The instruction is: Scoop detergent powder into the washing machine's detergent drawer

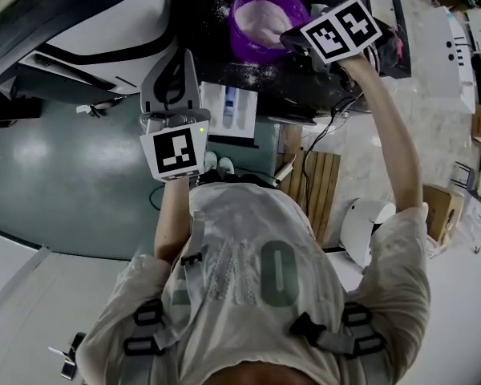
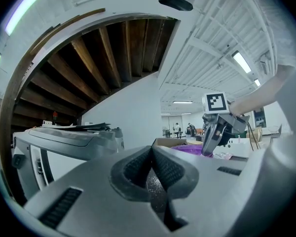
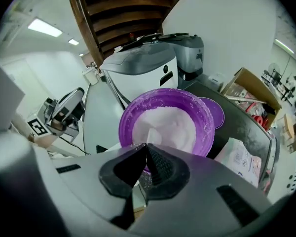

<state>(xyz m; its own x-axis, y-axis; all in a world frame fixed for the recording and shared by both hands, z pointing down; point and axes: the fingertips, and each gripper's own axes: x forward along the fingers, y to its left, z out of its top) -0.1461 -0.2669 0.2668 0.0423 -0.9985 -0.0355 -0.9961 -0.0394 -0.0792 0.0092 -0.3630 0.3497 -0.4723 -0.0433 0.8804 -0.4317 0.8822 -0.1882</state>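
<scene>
Found purple tub (image 1: 252, 50) of detergent powder (image 1: 266, 24) at one o'clock in head view. Saw right gripper (image 3: 147, 144) pressed together at its six o'clock rim, left gripper (image 2: 152, 147) likewise, empty. Judged powder light, loose, spill-prone; tub best gripped by rim.
</scene>
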